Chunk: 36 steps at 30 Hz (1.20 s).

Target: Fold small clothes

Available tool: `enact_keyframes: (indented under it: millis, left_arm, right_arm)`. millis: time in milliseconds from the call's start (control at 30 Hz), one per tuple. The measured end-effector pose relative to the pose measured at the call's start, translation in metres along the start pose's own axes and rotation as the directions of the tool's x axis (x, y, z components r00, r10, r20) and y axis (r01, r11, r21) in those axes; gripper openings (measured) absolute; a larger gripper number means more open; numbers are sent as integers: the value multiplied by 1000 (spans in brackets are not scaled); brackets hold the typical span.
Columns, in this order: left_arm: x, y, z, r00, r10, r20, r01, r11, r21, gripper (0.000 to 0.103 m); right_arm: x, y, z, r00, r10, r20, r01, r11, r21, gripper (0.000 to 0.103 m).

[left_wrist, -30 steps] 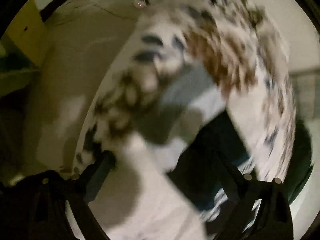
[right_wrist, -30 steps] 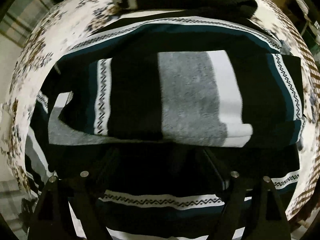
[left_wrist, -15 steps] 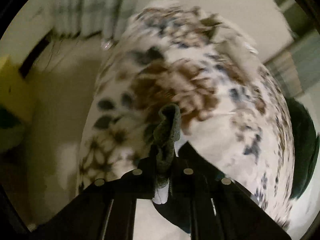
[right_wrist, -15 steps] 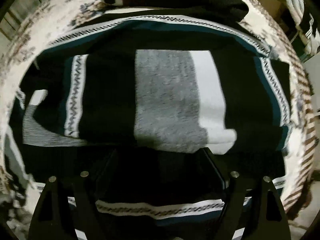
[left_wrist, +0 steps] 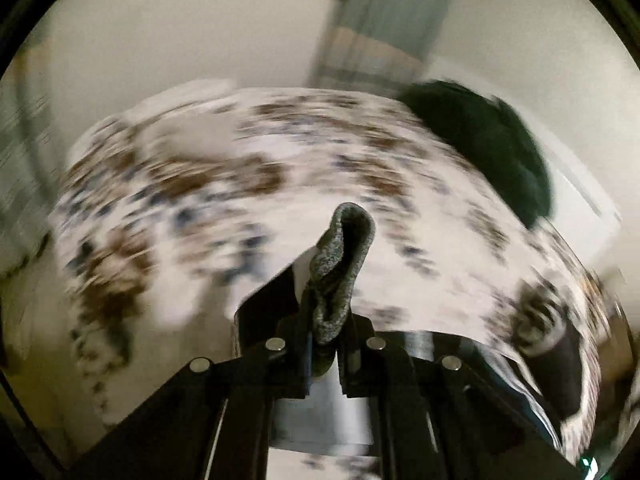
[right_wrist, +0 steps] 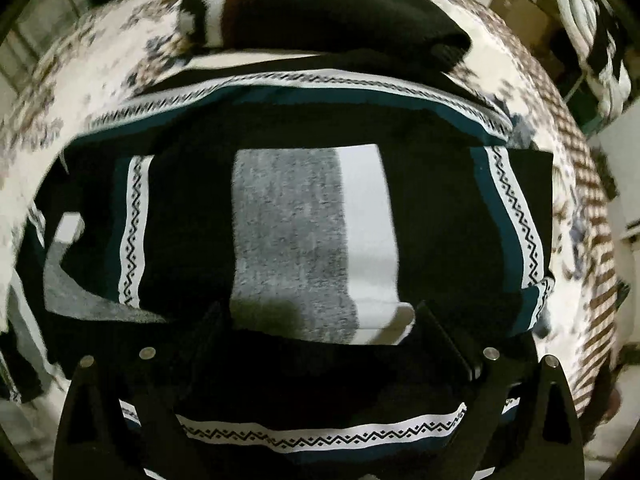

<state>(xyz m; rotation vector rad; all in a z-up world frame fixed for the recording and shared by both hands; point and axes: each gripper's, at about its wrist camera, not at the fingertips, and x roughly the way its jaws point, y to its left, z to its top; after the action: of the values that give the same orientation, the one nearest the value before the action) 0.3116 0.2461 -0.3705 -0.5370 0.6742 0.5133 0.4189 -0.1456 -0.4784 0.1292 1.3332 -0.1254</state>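
In the left wrist view my left gripper (left_wrist: 325, 322) is shut on a grey knitted fold of cloth (left_wrist: 344, 252), which sticks up between the fingers, lifted above the floral bedsheet (left_wrist: 192, 184); this view is motion-blurred. The right wrist view shows a striped garment (right_wrist: 288, 240) in black, grey, white and teal with zigzag trim, folded flat on the sheet. My right gripper (right_wrist: 320, 314) points down over its near folded edge. Its jaws are opening, wide apart, and the pads press on nothing.
A folded black garment (right_wrist: 340, 8) with a white-patterned cuff lies on the sheet just beyond the striped one. A dark pile of clothes (left_wrist: 492, 140) rests at the far right of the bed. Floor and walls surround the bed (right_wrist: 100, 60).
My left gripper went from open to shut on the grey fold, then rose and rolled with it. The right gripper's jaws spread wider and it shifted slightly over the striped garment.
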Motion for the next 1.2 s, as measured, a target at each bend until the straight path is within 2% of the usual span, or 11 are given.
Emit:
enact_keyframes:
  millis: [167,267,400,533,633,733,833,1000,1133,1167,1200]
  left_arm:
    - [3,-97,-4,990,-134,-52,140,980,142,7]
    - [5,-160,-16,972,-214,-100,232,948,217,7]
    - [5,-236,-50,937,-294,-192,338,900,275,7]
    - [3,-315,-113,880,-347,-325,451,826,339,7]
    - [1,-356,-163,844,-347,-408,504,774,384,7]
    - [2,-388,-208,822,-322,-471,532,728,432,7]
    - [5,-401,-239,809,-287,-513,542,703,461,7]
    - [5,-403,-273,800,-238,-550,541,683,491,7]
    - [18,-406,-290,775,-167,-610,533,691,488,9]
    - [20,-404,-287,766,-162,-622,536,695,479,11]
    - [20,-402,-285,762,-165,-627,540,697,472,24]
  right_arm:
    - [-5,-62,3,999,36,0,-36,991,130,99]
    - [-8,-102,3,1000,26,1,-25,979,200,99]
    - [-7,-168,3,1000,8,-4,-6,951,310,99]
    - [-11,-221,-3,1000,-12,0,11,916,400,99]
    - [-14,-252,-7,1000,-27,-1,25,894,447,99]
    - [-17,-276,-14,999,-45,-8,44,877,478,99]
    - [-17,-292,-22,998,-52,-17,54,862,504,99]
    - [-15,-312,-35,998,-59,-36,70,842,536,99]
    - [-16,-319,-39,998,-39,-41,55,836,546,99]
    - [-17,-319,-39,999,-23,-33,37,836,547,99]
    - [-20,-319,-38,1000,-7,-23,19,836,548,99]
